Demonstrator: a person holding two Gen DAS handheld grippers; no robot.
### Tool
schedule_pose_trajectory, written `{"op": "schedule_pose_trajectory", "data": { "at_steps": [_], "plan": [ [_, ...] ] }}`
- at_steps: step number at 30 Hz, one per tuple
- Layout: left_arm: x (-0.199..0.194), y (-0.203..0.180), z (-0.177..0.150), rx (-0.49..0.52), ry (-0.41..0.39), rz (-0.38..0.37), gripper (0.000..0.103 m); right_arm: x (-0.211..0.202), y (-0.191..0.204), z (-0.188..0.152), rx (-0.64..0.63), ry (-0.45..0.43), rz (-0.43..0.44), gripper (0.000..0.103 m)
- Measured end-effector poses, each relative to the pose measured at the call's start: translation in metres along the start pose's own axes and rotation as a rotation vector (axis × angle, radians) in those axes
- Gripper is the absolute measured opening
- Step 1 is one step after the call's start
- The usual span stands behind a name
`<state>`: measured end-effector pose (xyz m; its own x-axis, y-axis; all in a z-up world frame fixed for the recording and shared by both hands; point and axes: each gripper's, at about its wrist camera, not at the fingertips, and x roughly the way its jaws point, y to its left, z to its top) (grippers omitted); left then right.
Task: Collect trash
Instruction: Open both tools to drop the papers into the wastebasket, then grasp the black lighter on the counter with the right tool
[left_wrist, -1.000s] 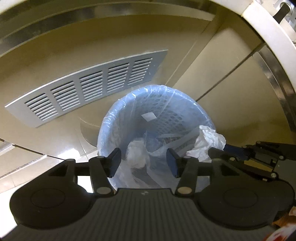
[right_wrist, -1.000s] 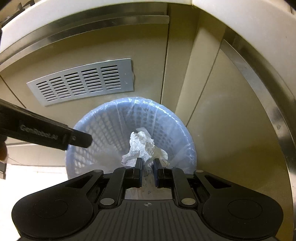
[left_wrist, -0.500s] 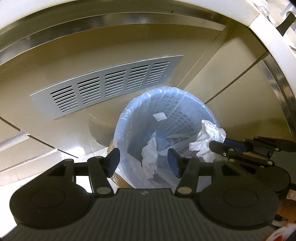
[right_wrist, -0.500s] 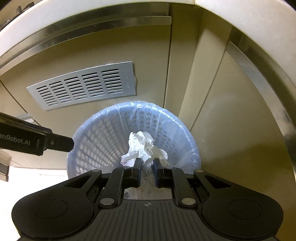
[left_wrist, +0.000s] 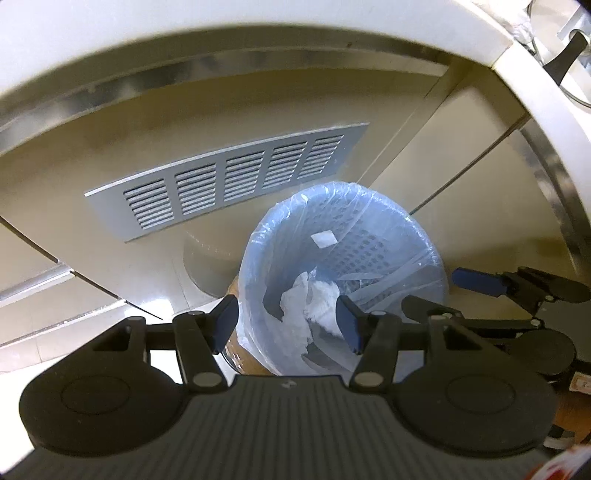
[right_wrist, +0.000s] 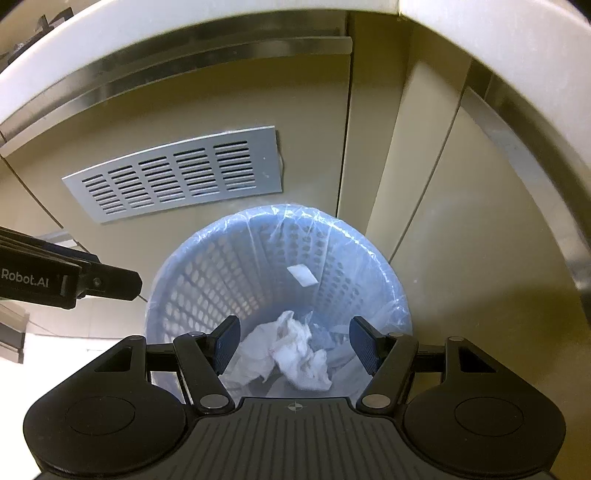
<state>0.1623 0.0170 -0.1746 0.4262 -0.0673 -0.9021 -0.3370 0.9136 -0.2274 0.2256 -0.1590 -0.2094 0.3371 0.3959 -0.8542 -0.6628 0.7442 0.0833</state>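
Note:
A blue perforated waste basket (left_wrist: 369, 221) (right_wrist: 229, 273) lined with a clear bag stands on the floor against a beige cabinet. Crumpled white tissues (left_wrist: 306, 299) (right_wrist: 295, 354) lie at its bottom. My left gripper (left_wrist: 288, 321) is open and empty, hovering above the basket's near rim. My right gripper (right_wrist: 295, 341) is open and empty over the basket, with the tissues below it. The right gripper also shows in the left wrist view (left_wrist: 443, 291), and the left gripper's body (right_wrist: 66, 280) in the right wrist view at left.
A grey vent grille (left_wrist: 229, 181) (right_wrist: 177, 173) is set in the cabinet panel behind the basket. A white countertop edge (left_wrist: 221, 44) with a metal strip runs overhead. A small white scrap (right_wrist: 303, 275) sticks to the basket's liner.
My right gripper opened and let go of the white tissue, which dropped into the basket. The left gripper stayed open and drew back a little to the left.

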Motion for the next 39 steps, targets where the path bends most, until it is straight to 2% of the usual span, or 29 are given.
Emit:
{"op": "schedule_pose_trajectory", "data": {
  "at_steps": [7,15,21,25,29,39],
  "plan": [
    [-0.038,-0.003,0.008,0.026,-0.081,-0.029,0.054,-0.035,0.01,0.019,-0.012,-0.074,0.01,0.066],
    [-0.108,-0.002,0.026,0.048,-0.253,-0.06,0.056,-0.112,0.023,0.045,-0.022,-0.266,0.005,0.066],
    [-0.144,-0.005,0.047,0.059,-0.374,-0.103,0.06,-0.156,0.023,0.061,0.016,-0.412,-0.077,0.066],
    [-0.148,-0.014,0.063,0.072,-0.407,-0.136,0.061,-0.176,0.002,0.073,0.086,-0.468,-0.157,0.066],
    [-0.15,-0.028,0.075,0.067,-0.437,-0.142,0.063,-0.183,-0.035,0.087,0.134,-0.482,-0.215,0.066],
    [-0.128,-0.058,0.111,0.002,-0.465,-0.046,0.066,-0.148,-0.141,0.146,0.19,-0.459,-0.254,0.065]
  ]
}}
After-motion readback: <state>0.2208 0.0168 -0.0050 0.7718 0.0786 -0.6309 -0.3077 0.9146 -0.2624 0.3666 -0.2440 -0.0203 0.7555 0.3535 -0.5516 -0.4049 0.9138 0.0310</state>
